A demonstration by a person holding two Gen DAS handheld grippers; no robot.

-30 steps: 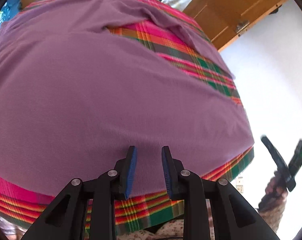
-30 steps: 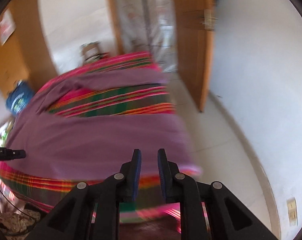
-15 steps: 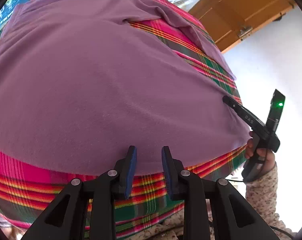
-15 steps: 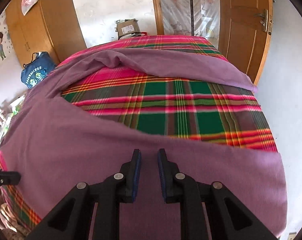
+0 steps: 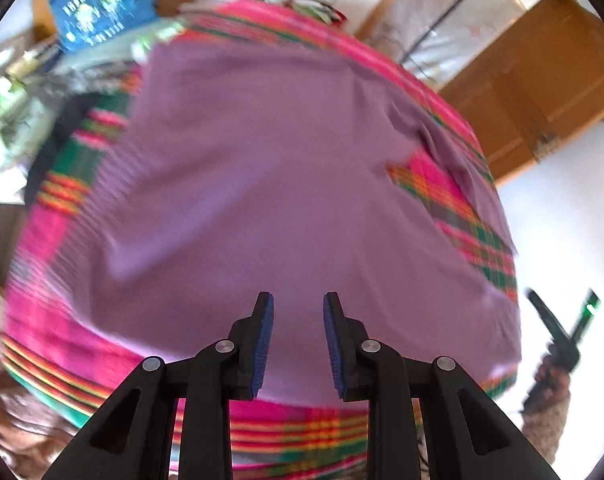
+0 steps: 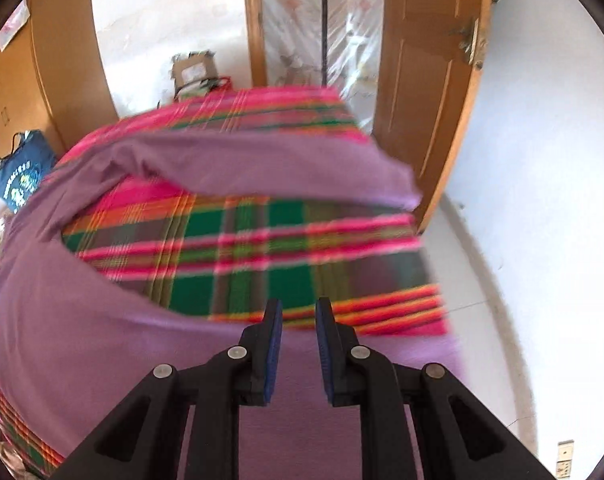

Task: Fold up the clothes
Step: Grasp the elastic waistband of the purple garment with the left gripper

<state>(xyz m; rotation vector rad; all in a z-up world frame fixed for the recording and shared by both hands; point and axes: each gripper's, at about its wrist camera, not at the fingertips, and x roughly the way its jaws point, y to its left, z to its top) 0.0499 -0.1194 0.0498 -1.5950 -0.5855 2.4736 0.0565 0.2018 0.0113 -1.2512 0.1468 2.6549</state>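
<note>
A large purple garment (image 5: 262, 200) lies spread over a bed with a pink, green and orange plaid cover (image 5: 458, 216). My left gripper (image 5: 298, 304) hovers above the garment's near edge, its blue pads apart with nothing between them. In the right wrist view the same purple garment (image 6: 82, 320) bends around a bare patch of plaid cover (image 6: 262, 256), one long strip (image 6: 282, 168) lying across the far side. My right gripper (image 6: 298, 312) hangs over the garment's near right part, jaws a little apart and empty. The right gripper (image 5: 562, 328) also shows at the left view's right edge, held by a hand.
A wooden door (image 6: 426, 92) stands open beside the bed's far right corner, close to a white wall (image 6: 542, 200). A blue bag (image 6: 18, 176) leans by a wooden wardrobe (image 6: 62, 60) at the left. A cardboard box (image 6: 194, 68) sits behind the bed. Clutter (image 5: 6, 100) lies left of the bed.
The left view has swung left, now showing the bed's left side and the blue bag. The right view has shifted right toward the bed's right edge. Both jaws stayed as they were.
</note>
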